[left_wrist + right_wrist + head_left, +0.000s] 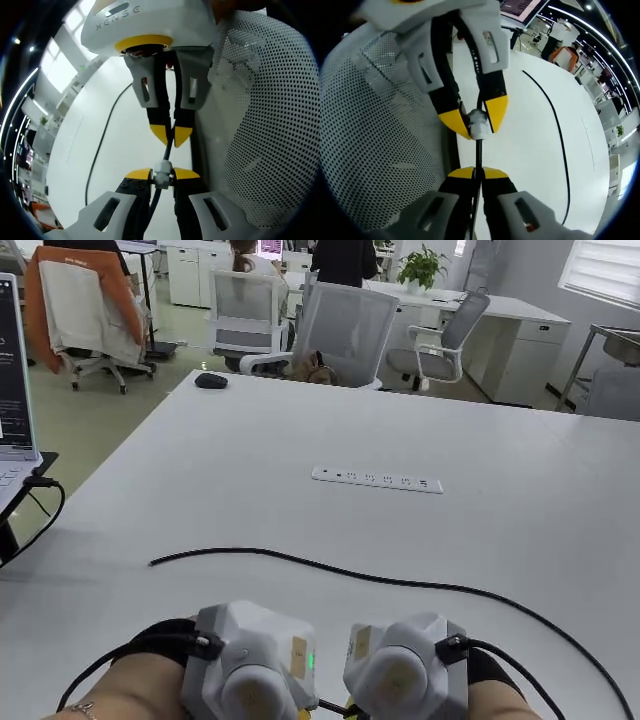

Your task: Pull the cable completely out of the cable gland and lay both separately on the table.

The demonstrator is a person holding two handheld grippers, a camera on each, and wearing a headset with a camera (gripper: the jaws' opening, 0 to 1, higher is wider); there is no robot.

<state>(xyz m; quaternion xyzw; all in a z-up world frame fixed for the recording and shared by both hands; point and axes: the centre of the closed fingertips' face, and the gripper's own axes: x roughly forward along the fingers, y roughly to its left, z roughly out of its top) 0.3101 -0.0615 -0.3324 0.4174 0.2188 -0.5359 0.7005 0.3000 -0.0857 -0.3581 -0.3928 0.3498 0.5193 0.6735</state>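
Observation:
In the left gripper view, my left gripper [162,174] is shut on the white cable gland [162,171]. The black cable [169,145] runs up out of the gland into the facing gripper's yellow tips. In the right gripper view, my right gripper [475,173] is shut on the black cable [478,155], a short way from the gland [477,124] held in the other jaws. The two grippers face each other tip to tip at the table's near edge. The head view shows their white housings [250,670] [405,675] side by side, jaws hidden. A long stretch of cable [350,575] lies across the table.
A white power strip [376,479] lies mid-table, a black mouse [210,381] at the far edge, and a laptop [15,390] at the left. Office chairs [340,330] stand beyond the table. White perforated mesh [270,125] sits close beside the grippers.

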